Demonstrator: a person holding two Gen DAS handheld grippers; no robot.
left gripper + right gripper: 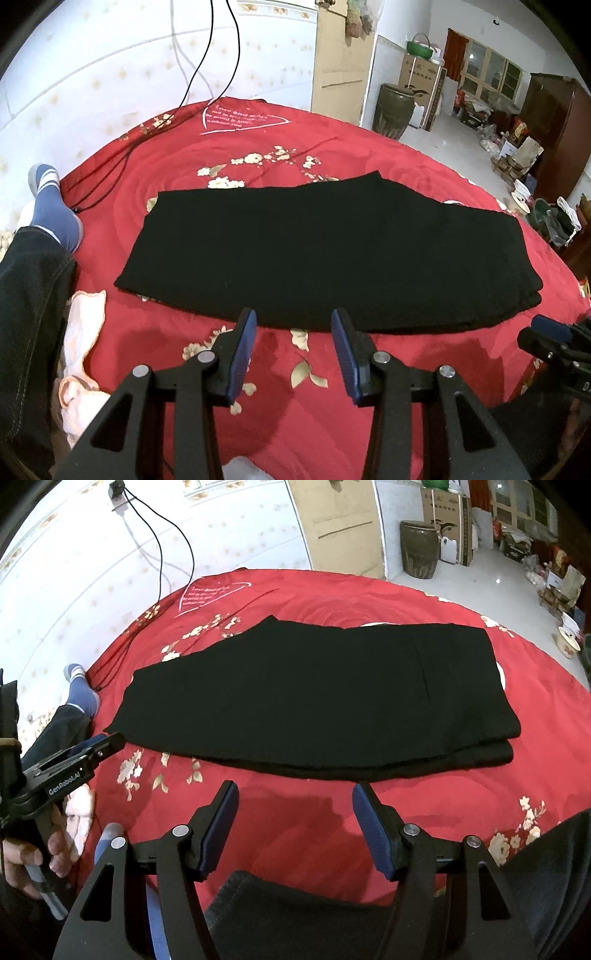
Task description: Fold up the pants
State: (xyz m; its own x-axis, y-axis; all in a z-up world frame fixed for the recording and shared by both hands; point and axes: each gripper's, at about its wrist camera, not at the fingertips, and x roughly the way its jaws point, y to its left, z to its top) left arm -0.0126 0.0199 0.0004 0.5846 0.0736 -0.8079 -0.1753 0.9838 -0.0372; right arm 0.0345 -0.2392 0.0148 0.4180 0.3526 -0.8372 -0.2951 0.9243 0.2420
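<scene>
Black pants (317,254) lie flat on the red bedspread (303,369), doubled over lengthwise, with stacked layers showing at the right end. They also show in the right wrist view (325,698). My left gripper (293,319) is open and empty, just short of the pants' near edge. My right gripper (295,792) is open and empty, also just short of the near edge, toward the right. The right gripper shows at the right edge of the left wrist view (546,336); the left gripper shows at the left of the right wrist view (85,757).
The red flowered bedspread (480,794) covers the bed. A leg in dark jeans with a blue sock (51,210) rests at the left. A pink cloth (85,332) lies near it. Black cables (110,170) run over the far left. Cluttered floor and a brown jar (393,109) lie beyond.
</scene>
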